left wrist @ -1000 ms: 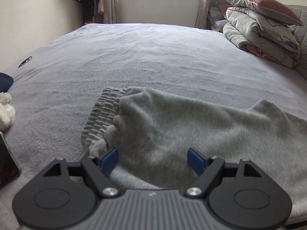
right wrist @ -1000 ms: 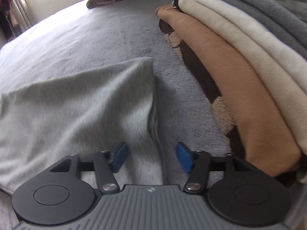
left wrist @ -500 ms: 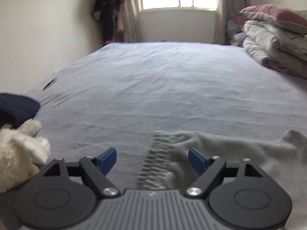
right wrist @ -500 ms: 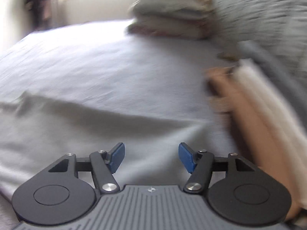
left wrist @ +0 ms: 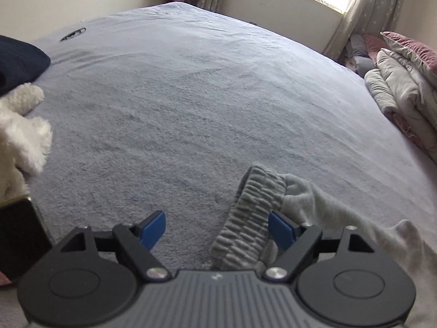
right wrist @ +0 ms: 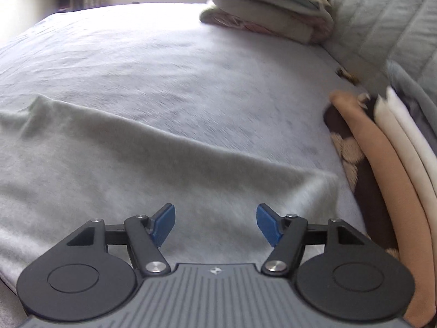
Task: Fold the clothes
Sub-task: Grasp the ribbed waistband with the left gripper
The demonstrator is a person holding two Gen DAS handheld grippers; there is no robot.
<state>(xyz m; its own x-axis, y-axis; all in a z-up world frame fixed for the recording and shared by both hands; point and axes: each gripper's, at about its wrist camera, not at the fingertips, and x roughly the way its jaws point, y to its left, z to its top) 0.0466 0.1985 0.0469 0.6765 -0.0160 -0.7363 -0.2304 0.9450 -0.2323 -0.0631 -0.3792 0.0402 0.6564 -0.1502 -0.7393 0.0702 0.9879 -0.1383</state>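
- Grey sweatpants (right wrist: 131,164): the garment lies spread flat on the bed (left wrist: 191,95), filling the lower left of my right wrist view; its far edge runs diagonally to a corner close to the stack of folded clothes.
- Ribbed waistband (left wrist: 252,218): in my left wrist view this elastic end of the sweatpants lies between the fingers, close against the right-hand blue pad (left wrist: 281,229); whether it touches the pad I cannot tell. The soft leg fabric trails off to the right.
- My left gripper (left wrist: 217,228): jaws spread wide, gripping nothing; the left pad sits over bare bed cover.
- My right gripper (right wrist: 215,225): jaws likewise spread wide, holding nothing, poised over the sweatpants fabric near its right corner.
- Stack of folded clothes (right wrist: 382,164): tan, cream and brown-checked pieces lie along the right edge of the bed, just beside the garment's corner.
- Folded quilts (left wrist: 404,95): piled at the far right of the bed, a pink pillow on top.
- White plush toy (left wrist: 24,131): at the bed's left edge, beside a dark navy item (left wrist: 19,60).
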